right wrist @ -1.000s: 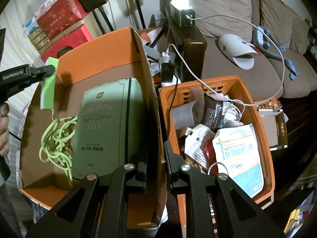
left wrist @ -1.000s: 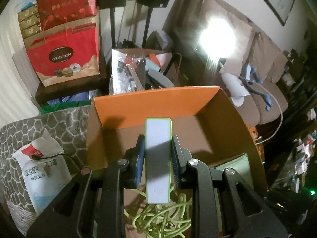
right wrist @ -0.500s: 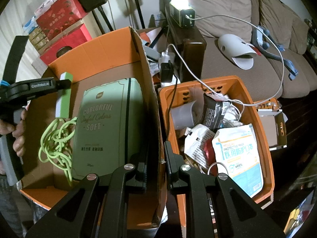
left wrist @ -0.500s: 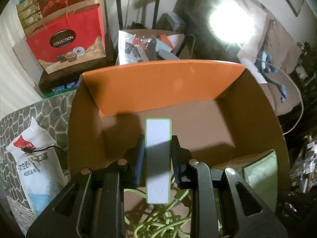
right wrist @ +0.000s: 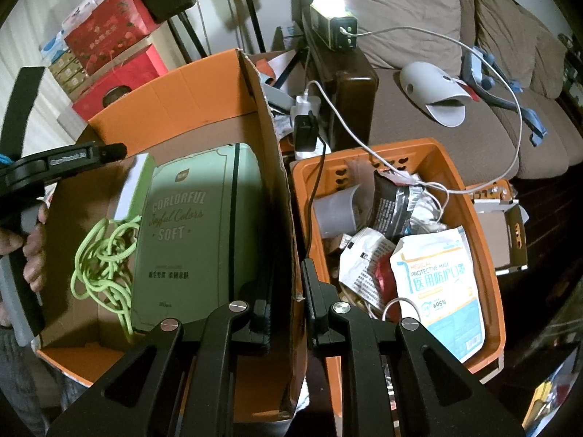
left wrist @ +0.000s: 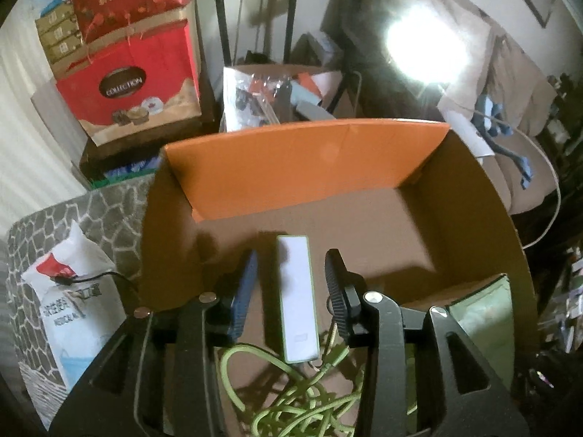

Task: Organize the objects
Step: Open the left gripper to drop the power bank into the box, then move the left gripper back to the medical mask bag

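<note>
Right now my left gripper (left wrist: 291,284) is letting go: its jaws are opening, and the white power bank with the green edge (left wrist: 297,296) sits between the pads with a gap on both sides, no longer pinched. It lies straight ahead of that gripper, long axis running along the fingers, far end pointing toward the orange back flap of the cardboard box (left wrist: 302,160). Its near end is over the tangled green cable (left wrist: 298,400) on the box floor; I cannot tell whether it rests on the floor or is mid-drop. The left hand is clearly the nearer one.

My right gripper (right wrist: 286,298) is clenched on the box's right side wall, steadying it, so I judge the next move belongs to the left: back straight out along that long axis without snagging the cable.

Counting what I can see in the box: one power bank, one green cable, one pale green tissue pack (right wrist: 196,233). Beside the box stands one orange basket (right wrist: 488,255), touching or nearly touching the wall, holding a mask packet (right wrist: 437,287) among other clutter.
</note>
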{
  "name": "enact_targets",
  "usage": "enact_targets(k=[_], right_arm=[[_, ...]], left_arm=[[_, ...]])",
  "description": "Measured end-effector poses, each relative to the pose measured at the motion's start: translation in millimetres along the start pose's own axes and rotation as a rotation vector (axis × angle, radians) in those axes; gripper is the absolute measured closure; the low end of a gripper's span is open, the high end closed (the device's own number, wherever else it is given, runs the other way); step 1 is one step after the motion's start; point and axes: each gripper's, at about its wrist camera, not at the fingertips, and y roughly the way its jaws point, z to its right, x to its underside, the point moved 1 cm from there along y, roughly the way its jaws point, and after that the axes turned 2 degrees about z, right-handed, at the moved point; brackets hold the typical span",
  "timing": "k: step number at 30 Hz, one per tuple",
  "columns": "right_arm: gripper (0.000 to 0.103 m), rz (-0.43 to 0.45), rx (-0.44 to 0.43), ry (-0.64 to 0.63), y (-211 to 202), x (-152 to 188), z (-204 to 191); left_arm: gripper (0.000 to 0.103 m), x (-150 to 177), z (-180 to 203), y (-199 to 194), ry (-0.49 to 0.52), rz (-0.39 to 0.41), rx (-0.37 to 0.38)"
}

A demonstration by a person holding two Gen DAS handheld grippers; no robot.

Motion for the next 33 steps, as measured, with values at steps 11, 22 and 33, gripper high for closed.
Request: enact_targets(k=[11, 22, 33], right_arm=[[0.088, 0.002, 0.004, -0.002, -0.2, 0.6, -0.8], [0.088, 0.003, 0.004, 0.0, 0.0, 0.5, -1.2], [0.088, 0.005, 0.004, 0.003, -0.3, 0.4, -2.7]], left_arm=[[0.028, 7.6, -19.3, -55.9, 0.026, 0.157, -0.072], [0.024, 26.5, -60.1, -105.9, -0.02, 0.23, -0.056], [0.018, 40.4, -93.4, -126.8, -0.047, 0.242, -0.134]])
